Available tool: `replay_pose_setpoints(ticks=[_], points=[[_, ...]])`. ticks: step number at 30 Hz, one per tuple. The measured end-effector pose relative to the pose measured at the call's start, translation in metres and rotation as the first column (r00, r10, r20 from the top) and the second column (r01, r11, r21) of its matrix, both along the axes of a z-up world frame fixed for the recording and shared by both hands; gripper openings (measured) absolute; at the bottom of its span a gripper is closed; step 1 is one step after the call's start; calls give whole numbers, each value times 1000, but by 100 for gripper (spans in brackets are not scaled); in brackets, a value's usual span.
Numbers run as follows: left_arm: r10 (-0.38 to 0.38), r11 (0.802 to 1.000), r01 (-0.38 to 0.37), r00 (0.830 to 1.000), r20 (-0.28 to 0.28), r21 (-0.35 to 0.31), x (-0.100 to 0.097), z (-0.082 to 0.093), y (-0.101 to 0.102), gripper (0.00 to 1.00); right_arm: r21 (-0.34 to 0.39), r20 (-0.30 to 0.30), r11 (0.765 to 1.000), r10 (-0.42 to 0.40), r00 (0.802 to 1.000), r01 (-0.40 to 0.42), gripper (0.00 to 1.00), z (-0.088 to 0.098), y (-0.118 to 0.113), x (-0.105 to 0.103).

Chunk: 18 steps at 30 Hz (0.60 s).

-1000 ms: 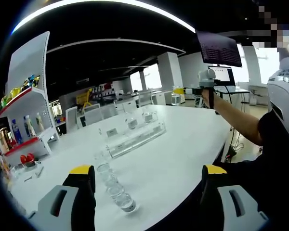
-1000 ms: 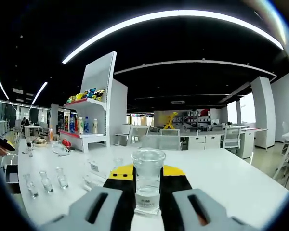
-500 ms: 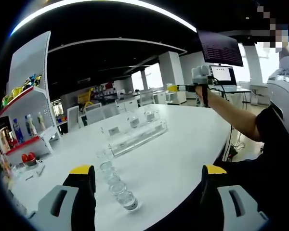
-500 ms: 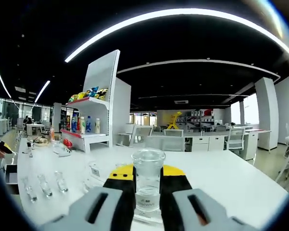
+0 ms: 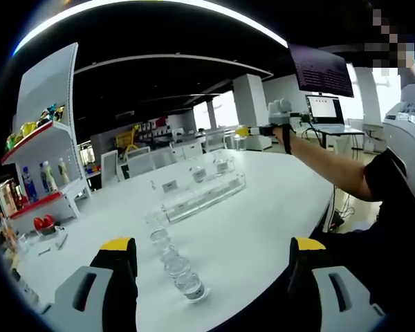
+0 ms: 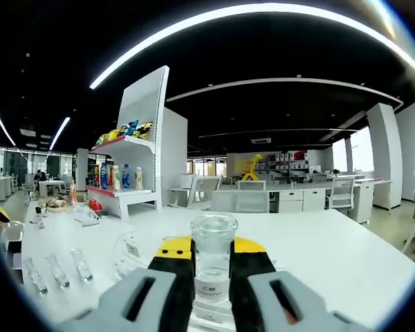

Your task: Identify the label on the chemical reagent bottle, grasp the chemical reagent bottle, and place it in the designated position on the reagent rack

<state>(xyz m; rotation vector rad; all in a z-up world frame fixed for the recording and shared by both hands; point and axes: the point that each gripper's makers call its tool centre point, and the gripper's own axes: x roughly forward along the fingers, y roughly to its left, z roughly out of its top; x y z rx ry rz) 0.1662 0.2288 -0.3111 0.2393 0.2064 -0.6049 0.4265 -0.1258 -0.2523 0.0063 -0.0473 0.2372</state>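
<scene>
Now right hand-held gripper (image 6: pixel 212 277) grips reagent bottle (image 6: pixel 212 266) w/ label

The label on the clear bottle (image 6: pixel 212 266) clamped in the right hand-held gripper (image 6: pixel 212 277) carries dark print too small to read, and the bottle's base drops behind the jaws. In the right gripper view the three small vials (image 6: pixel 54 269) on the white table (image 6: pixel 346 256) blur near the rim, so their labels cannot be told. In the left gripper view the row of vials (image 5: pixel 173 256) before the left hand-held gripper (image 5: pixel 211 277) runs together (clear glass on white), and their count is uncertain. The clear rack (image 5: pixel 200 194) shows small tags, unreadable. The screen (image 5: pixel 321 69) overhead has text too fine to make out. The person's sleeve (image 5: pixel 394 187) is cut by the edge.
</scene>
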Motion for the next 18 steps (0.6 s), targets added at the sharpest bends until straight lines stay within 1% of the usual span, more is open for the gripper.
replay_pose_setpoints(ticks=[6, 10, 18], points=[[5, 1000, -5, 1000, -3, 0, 2, -2, 3, 91, -9, -8, 1000, -5, 1000, 5, 15, -14, 6, 12], [8, 1000, -8, 1000, -6, 1, 3, -3, 4, 91, -10, -20, 1000, -6, 1000, 6, 15, -27, 9, 21], [21, 1000, -21, 1000, -8, 2, 4, -4, 8, 91, -16, -33, 1000, -19, 999, 18, 15, -46, 9, 38]])
